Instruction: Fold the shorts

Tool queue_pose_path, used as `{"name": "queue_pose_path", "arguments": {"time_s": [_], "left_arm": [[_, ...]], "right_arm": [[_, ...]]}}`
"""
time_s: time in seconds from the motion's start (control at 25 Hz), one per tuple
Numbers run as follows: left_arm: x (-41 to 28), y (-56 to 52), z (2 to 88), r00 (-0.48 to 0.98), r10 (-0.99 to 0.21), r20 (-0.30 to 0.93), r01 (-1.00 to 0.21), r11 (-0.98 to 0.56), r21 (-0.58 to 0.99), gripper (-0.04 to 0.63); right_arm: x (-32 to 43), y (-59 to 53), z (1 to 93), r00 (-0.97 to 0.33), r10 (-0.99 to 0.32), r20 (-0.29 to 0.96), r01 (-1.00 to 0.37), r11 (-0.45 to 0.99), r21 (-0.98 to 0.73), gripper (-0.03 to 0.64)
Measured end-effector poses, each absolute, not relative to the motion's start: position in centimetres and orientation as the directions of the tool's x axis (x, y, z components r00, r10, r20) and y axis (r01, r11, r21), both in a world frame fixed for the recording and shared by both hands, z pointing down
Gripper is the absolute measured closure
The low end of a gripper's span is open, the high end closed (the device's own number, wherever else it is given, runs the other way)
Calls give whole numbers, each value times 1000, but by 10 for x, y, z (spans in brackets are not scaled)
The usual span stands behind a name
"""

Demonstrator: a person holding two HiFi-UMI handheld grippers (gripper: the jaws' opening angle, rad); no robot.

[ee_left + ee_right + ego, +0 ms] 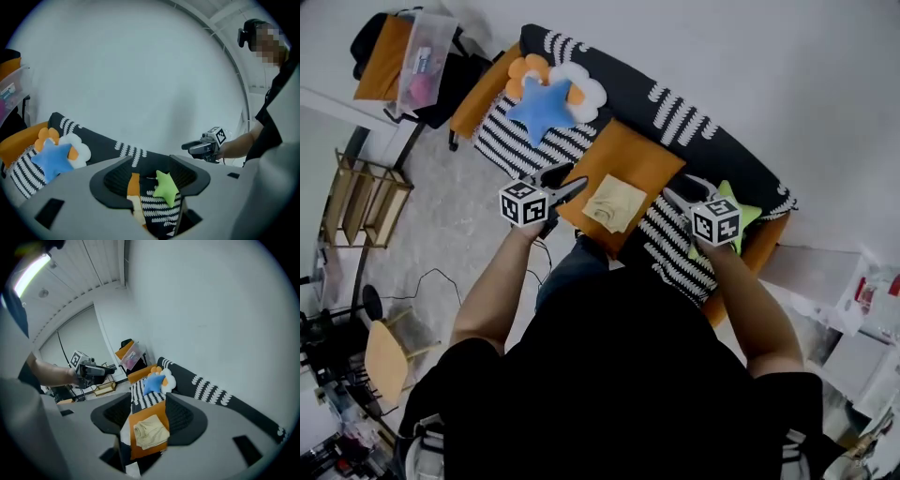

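While both claws hang in the air with nothing between their jaws, the shorts [614, 203] lie as a small pale bundle on the orange cushion [628, 155] on the striped sofa [675, 112]. The left gripper [569, 184] has its jaws spread. The right gripper [677, 195] is parted too, and its pads press on nothing.

The shorts look like thin, limp cloth, light and soft, not slippery and not fragile. They seem already doubled over, so a pinch on the top layer alone would likely peel the fold open. A better hold is at an outer edge or corner, through all the layers, or at two corners at once to keep the cloth taut.

From the head view, the two grippers stand on either side of the cushion, with the shorts between them and apart from both. Only the right gripper view shows the bundle's rumpled folds and rolled edge, framed between its own jaws far below. The left gripper view hardly shows the shorts, at most a pale sliver, but it shows the green star [165, 186] on the stripes.
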State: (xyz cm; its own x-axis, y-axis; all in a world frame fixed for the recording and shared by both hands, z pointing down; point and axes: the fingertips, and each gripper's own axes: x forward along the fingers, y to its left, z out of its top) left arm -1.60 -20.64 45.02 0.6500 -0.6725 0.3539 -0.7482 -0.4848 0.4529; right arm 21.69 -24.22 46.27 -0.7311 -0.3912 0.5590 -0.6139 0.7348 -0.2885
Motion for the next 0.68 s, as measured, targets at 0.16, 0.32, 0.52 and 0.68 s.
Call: {"name": "queue_pose_path", "arguments": {"time_s": [0.16,0.32,0.52,0.68], "left_arm": [[-20,-212,432,648,-676,350,-752,-494,437,327],[-13,-214,420,661,-663,352,-745,-520,418,327],[-6,-215,414,668,-655,354,-740,-539,401,328],[1,-216,416,673,-643,366,-739,-557,379,328]], "right_arm": [[231,-242,442,-725,-422,544,-637,711,-297,387],[249,-238,426,-716,-452,532,-659,691,-299,393],[265,-237,417,-697,-489,525,-689,659,-300,397],[276,-239,421,-675,-513,531,-715,633,-298,402]]}}
